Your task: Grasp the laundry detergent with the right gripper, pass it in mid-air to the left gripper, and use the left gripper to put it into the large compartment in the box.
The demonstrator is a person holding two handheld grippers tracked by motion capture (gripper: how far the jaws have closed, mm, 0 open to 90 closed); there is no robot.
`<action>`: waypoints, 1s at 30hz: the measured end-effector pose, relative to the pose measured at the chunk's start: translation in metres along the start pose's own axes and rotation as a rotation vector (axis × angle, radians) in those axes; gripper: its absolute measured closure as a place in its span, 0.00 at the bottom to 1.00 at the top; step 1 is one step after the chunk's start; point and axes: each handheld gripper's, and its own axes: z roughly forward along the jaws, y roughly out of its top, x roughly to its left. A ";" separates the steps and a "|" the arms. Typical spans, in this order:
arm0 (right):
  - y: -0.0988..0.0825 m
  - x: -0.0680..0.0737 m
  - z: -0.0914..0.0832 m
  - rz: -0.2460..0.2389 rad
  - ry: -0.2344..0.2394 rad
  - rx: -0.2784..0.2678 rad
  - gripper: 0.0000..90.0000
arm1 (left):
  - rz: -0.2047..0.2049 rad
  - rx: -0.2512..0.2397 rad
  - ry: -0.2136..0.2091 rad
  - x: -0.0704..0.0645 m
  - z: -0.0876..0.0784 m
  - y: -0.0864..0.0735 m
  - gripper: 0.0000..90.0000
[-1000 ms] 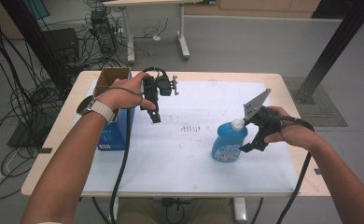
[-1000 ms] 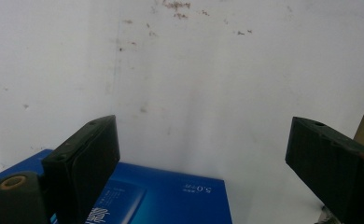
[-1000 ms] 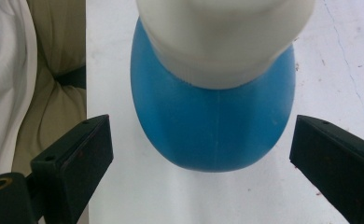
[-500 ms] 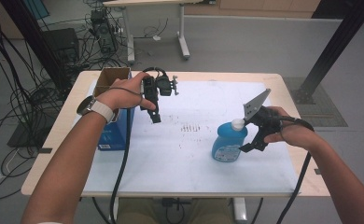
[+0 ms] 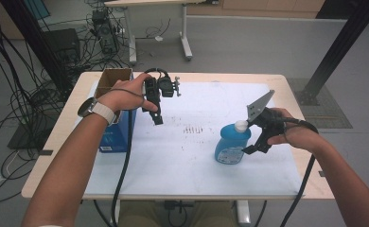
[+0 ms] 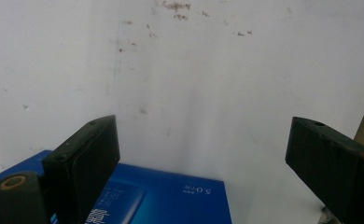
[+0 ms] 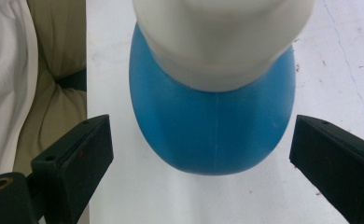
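While the right gripper (image 5: 253, 142) hangs directly over the blue bottle (image 5: 232, 146), its fingers (image 7: 75, 156) stand spread wide to either side of the bottle's body, with clear gaps on both sides and no contact. That bottle stands upright on the white sheet covering the desk (image 5: 286, 82), toward the person's right and fairly near the front edge, topped by a white cap (image 5: 241, 125). Judging by its look, it is a moulded plastic bottle with a smooth, rounded belly: probably stiff enough to take a squeeze but slippery, and its curve could let flat pads slide up or down. Weight cannot be told, since the blue wall hides any liquid level; if full, it would be fairly heavy and prone to swing when lifted. Best hold seems to be just under the cap, where the shoulder narrows and the cap's rim would stop it slipping, or else across the widest flat faces lower down. Over at the far left of the desk, the left gripper (image 5: 155, 101) has its fingers (image 6: 84, 161) also spread with nothing between them, poised above the blue box (image 5: 118, 135) beside a brown carton (image 5: 114, 78).
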 end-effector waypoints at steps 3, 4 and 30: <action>0.000 0.000 0.000 0.002 0.000 -0.001 0.07 | -0.001 -0.002 0.000 0.000 0.000 0.000 0.11; 0.000 0.000 0.000 0.003 -0.001 -0.002 0.07 | -0.001 -0.002 0.000 0.000 0.000 0.000 0.11; -0.001 0.001 0.005 -0.009 -0.008 -0.015 0.08 | -0.005 -0.003 -0.008 -0.001 0.004 -0.002 0.12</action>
